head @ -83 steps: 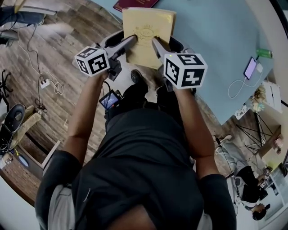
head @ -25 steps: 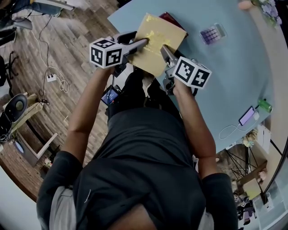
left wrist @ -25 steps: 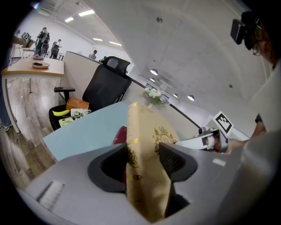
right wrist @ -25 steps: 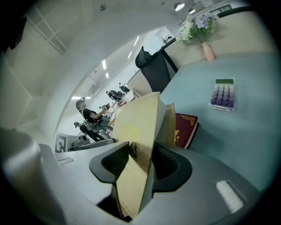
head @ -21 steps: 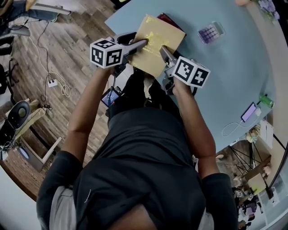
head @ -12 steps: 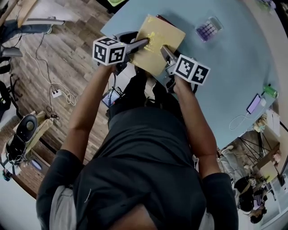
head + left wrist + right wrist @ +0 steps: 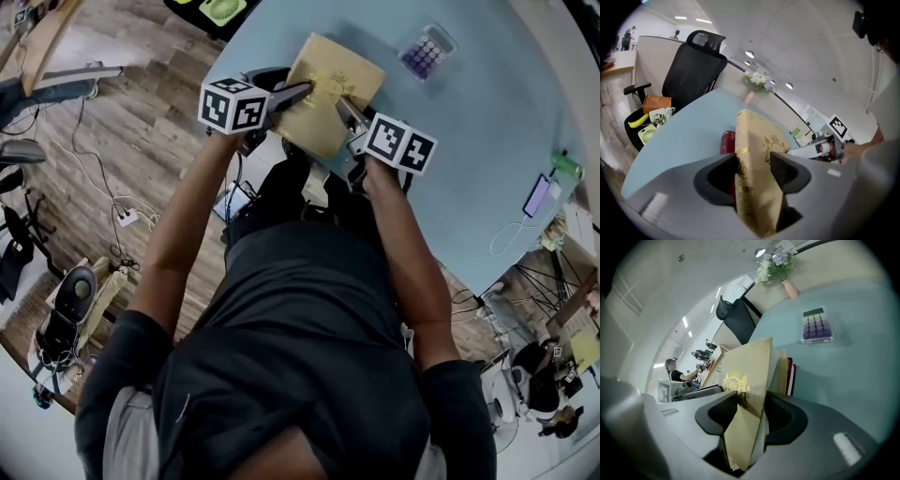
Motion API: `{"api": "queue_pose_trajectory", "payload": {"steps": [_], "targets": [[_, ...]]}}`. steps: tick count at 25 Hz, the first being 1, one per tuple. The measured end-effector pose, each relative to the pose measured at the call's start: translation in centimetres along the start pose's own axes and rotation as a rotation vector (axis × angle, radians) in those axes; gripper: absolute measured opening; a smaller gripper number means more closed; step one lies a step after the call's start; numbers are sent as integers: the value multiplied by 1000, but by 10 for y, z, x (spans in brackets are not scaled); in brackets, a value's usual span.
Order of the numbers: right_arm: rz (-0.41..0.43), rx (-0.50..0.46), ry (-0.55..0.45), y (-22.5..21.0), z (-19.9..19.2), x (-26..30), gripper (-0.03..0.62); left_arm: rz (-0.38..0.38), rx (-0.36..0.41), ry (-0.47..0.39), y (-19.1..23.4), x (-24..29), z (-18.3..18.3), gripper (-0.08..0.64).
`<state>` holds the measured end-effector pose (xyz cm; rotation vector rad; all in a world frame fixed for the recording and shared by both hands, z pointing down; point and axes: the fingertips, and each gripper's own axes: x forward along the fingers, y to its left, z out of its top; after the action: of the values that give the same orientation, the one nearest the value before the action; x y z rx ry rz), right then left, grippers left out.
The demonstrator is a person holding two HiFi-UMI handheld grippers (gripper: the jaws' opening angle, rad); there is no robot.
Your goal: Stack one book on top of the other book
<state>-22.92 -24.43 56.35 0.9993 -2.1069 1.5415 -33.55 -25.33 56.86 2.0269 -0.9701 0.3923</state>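
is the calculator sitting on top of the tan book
No, the calculator lies on the bare table, apart from the tan book.

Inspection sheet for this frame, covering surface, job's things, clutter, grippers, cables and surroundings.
Surface: light blue table.
Job's things: tan book held above red book, which peeks out beside it; contact unclear.
Clutter: calculator, phone, green bottle, flower vase.
Grippers: left gripper and right gripper, jaws of both clamped on the tan book.
Cables: phone lead; loose cords on wooden floor.
Surroundings: office chair.
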Motion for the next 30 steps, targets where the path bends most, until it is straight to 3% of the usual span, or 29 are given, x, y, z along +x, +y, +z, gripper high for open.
{"api": "queue_pose_trajectory", "payload": {"steps": [17, 30], "targets": [[-86, 23, -18, -19, 0, 6, 201, -43, -18, 50, 9, 17, -2, 285], [-205, -181, -13, -26, 5, 8, 231, -19, 23, 97, 14, 26, -6, 291]]}}
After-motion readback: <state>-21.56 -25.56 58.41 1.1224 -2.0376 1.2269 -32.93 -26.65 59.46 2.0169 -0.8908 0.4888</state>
